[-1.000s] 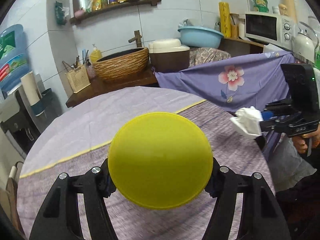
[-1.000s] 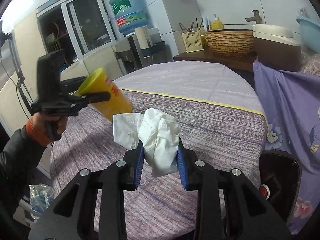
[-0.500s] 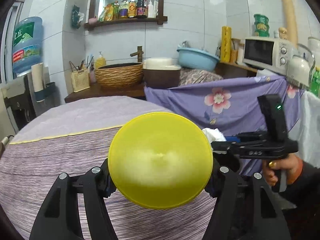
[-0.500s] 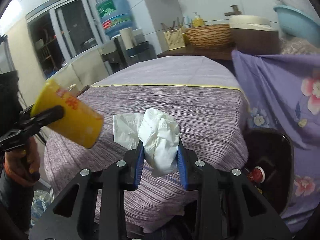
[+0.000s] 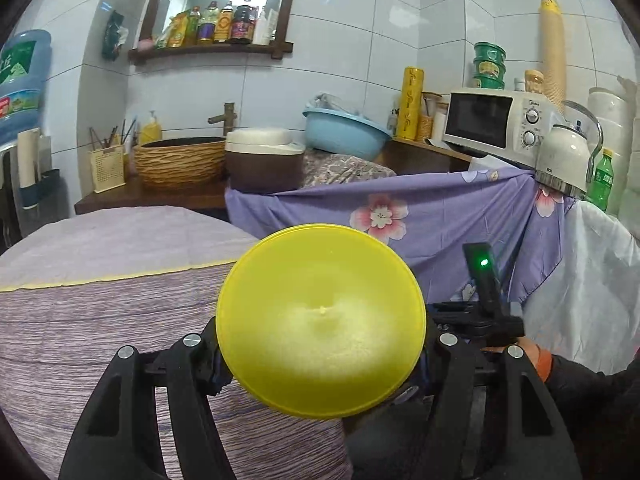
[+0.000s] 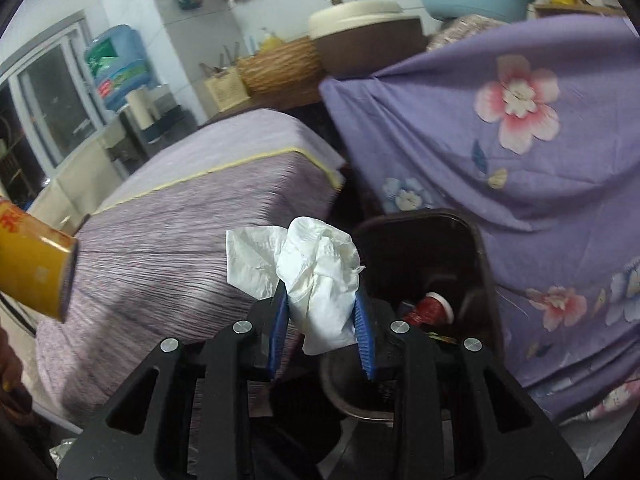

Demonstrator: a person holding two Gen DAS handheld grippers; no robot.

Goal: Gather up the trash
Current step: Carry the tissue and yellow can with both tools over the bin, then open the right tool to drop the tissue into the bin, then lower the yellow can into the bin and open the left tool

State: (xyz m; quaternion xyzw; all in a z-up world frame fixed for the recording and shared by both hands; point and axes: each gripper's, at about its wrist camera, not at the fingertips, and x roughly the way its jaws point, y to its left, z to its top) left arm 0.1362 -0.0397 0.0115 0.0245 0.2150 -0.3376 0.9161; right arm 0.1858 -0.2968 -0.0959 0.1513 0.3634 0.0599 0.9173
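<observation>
My left gripper (image 5: 320, 360) is shut on a yellow cup (image 5: 320, 332), whose round end faces the camera above the table's right edge. The same yellow cup (image 6: 34, 270) shows at the left edge of the right wrist view. My right gripper (image 6: 320, 320) is shut on a crumpled white tissue (image 6: 316, 272), held just left of a dark trash bin (image 6: 476, 240) that stands beside the table. A red cup (image 6: 430, 308) and other scraps lie inside the bin. In the left wrist view the right gripper's body with its green light (image 5: 484, 280) sits behind the yellow cup.
A round table with a purple striped cloth (image 5: 100, 320) fills the left. A purple flowered cloth (image 6: 500, 140) hangs right behind the bin. A counter at the back carries a wicker basket (image 5: 180, 160), a blue basin (image 5: 344, 136), a microwave (image 5: 492, 120) and a kettle (image 5: 564, 160).
Both grippers swung right, off the table top toward its right edge. The right gripper dropped and tilted down, so the bin now sits close in front of the tissue. Both grips held.
</observation>
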